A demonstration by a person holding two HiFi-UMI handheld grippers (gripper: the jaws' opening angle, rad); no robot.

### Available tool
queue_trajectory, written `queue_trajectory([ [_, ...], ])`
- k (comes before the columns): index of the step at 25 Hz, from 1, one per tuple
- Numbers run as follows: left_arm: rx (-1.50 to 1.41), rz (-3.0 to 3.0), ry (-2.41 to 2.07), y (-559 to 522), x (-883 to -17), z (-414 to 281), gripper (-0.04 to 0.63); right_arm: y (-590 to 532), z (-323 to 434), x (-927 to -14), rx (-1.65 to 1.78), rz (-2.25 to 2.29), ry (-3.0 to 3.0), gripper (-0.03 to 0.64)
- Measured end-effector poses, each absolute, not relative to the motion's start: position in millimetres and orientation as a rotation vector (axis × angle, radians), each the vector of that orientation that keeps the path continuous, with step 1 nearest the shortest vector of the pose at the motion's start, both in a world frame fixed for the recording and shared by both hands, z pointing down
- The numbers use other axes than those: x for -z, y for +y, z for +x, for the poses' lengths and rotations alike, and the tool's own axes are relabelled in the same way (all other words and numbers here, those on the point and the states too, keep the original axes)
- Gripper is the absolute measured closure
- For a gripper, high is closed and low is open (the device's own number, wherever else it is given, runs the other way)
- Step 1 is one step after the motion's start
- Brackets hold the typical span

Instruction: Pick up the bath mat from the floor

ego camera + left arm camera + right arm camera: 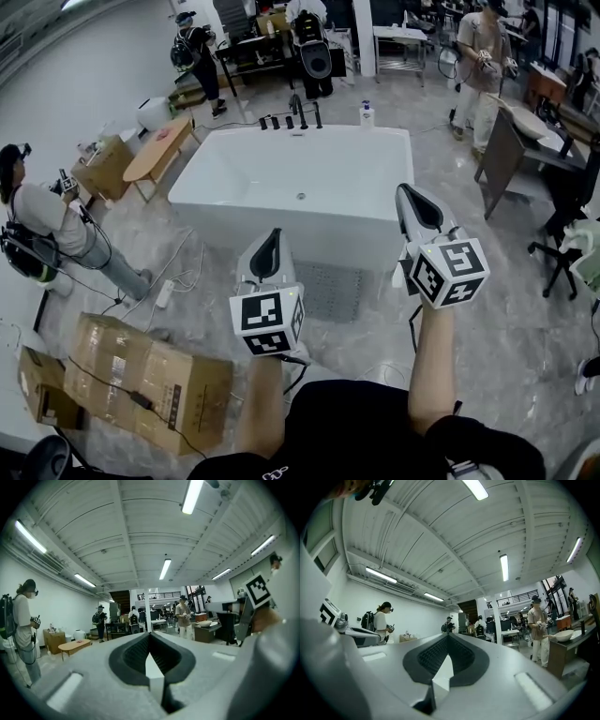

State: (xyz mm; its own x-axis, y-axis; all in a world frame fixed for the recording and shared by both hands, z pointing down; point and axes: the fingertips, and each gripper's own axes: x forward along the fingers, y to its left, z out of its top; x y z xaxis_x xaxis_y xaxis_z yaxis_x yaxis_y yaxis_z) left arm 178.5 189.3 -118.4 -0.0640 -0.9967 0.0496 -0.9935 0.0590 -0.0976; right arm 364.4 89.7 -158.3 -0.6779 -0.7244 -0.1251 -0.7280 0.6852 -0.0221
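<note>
Left gripper [273, 236]: hovering above the floor at near centre, pointing level toward the far side; jaws pressing together along their whole length, gripping nothing.
Right gripper [405, 190]: hovering right of the left gripper and a little farther out, aiming over the near right corner of the bathtub [337, 234]; jaws likewise meeting, gripping nothing.
Bath mat [330, 292]: lying flat on the floor just beside the near wall of the bathtub, showing between the two grippers in the head view; grey and textured, its near left corner hiding behind the left gripper; well below both grippers, touching neither.
Bathtub: standing white at the centre of the scene, long side facing near.
Taps [291, 120]: standing in a dark row on the far rim.
Bottle [367, 114]: standing at the far right end of the tub; impossible to tell whether resting on the rim or behind it.
Cardboard boxes [141, 375]: lying on the floor at near left, a cable trailing across them.
Low wooden table [159, 150]: standing left of the tub, toward the far side.
Person with backpack [47, 230]: standing at far left of the scene.
Second person [483, 66]: standing at far right, beyond the tub.
</note>
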Motion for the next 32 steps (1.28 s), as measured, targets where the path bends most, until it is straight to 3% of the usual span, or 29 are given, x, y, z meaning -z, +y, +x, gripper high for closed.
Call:
queue_trajectory([
  [15, 0.133, -2.123, 2.470, 158.6, 86.7, 80.6, 0.592, 43.7, 308.7, 139.9, 0.045, -1.316, 2.723, 0.611],
  [32, 0.089, -2.235, 2.476, 73.9, 79.8, -38.0, 0.592, 2.5, 174.7, 134.7, 0.060, -1.203, 2.833, 0.621],
])
